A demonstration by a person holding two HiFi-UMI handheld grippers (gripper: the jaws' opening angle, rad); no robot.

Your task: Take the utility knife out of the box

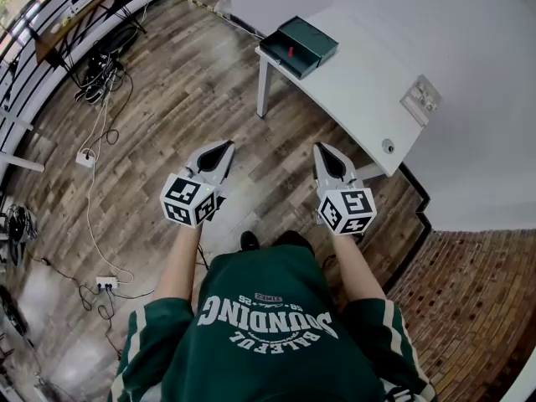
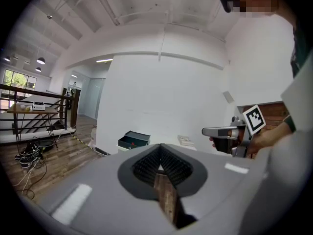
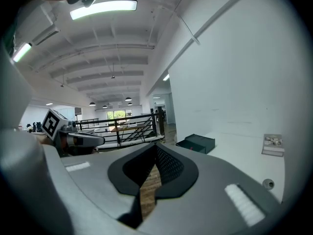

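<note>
Head view: a dark green rectangular box (image 1: 299,46) is seen open at the near corner of the white table (image 1: 368,82), well apart from both tools. A small red item (image 1: 291,51) inside it is judged to be the utility knife, not yet touched. The left grey two-jaw gripper (image 1: 224,147) and right grey two-jaw gripper (image 1: 323,149) are held side by side over the wood-plank floor (image 1: 167,99), pointed towards the table. This is judged a ready carry ahead of the approach.

Left gripper view: the jaws are clenched tip to tip with nothing between. The box is sighted ahead, slightly left.

Right gripper view: the jaws are likewise pressed together, empty. The box is sighted ahead, to the right. Opening is judged necessary before any reach.
</note>
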